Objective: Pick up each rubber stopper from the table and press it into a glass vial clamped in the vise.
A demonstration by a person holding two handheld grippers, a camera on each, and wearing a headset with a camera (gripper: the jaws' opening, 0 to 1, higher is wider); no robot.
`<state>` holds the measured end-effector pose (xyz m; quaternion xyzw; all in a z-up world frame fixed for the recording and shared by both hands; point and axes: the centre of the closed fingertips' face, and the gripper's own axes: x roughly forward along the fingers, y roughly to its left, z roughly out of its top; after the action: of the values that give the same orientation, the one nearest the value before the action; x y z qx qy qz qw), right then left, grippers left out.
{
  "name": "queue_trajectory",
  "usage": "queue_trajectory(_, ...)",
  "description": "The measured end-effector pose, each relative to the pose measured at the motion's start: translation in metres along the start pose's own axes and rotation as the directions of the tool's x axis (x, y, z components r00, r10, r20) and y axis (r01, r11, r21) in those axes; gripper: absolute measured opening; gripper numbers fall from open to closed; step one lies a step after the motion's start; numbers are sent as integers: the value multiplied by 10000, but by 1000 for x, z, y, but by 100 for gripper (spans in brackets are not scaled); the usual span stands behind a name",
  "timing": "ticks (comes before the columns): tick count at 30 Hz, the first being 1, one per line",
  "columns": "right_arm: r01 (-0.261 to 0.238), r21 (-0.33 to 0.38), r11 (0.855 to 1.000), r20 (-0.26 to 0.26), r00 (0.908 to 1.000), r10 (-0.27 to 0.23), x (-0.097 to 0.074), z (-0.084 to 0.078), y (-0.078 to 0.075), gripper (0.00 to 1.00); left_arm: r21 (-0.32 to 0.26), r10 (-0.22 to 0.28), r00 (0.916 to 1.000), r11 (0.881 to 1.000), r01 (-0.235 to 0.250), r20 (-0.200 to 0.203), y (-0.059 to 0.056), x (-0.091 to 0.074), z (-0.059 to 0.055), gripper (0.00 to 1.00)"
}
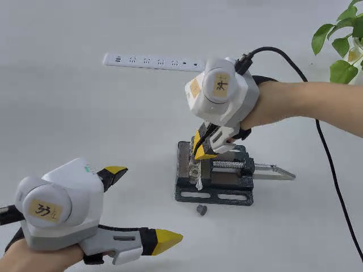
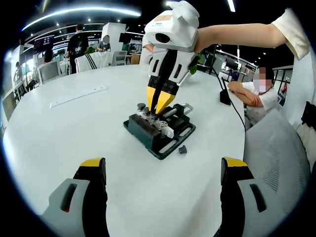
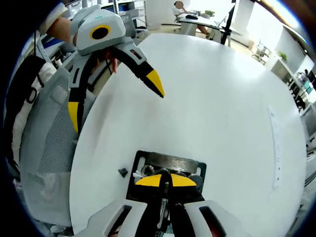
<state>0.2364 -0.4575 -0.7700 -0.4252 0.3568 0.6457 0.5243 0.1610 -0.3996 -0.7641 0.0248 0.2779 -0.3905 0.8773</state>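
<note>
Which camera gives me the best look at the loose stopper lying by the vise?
Head view: the stopper lies clear on the table, just in front of the vise. The left gripper view shows it smaller; the right gripper view, a dark speck.

You hold two grippers, the left gripper (image 1: 146, 204) at lower left and the right gripper (image 1: 201, 154) at centre. One vise (image 1: 227, 196) sits mid-frame, one loose rubber stopper (image 1: 201, 209) below it, one power strip (image 1: 153, 61) up top, one plant (image 1: 342, 41) upper right.
</note>
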Motion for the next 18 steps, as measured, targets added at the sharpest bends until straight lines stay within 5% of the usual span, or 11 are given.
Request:
queue_trajectory(7, 36, 596, 9982, 816, 9966, -85, -8, 0, 11, 17, 1, 9, 10000, 10000, -9, -12, 1, -1, 0, 96)
queue_trajectory(18, 734, 1628, 9839, 1719, 9799, -1016, -14, -5, 25, 46, 55, 29, 10000, 10000, -29, -13, 3, -2, 1, 96)
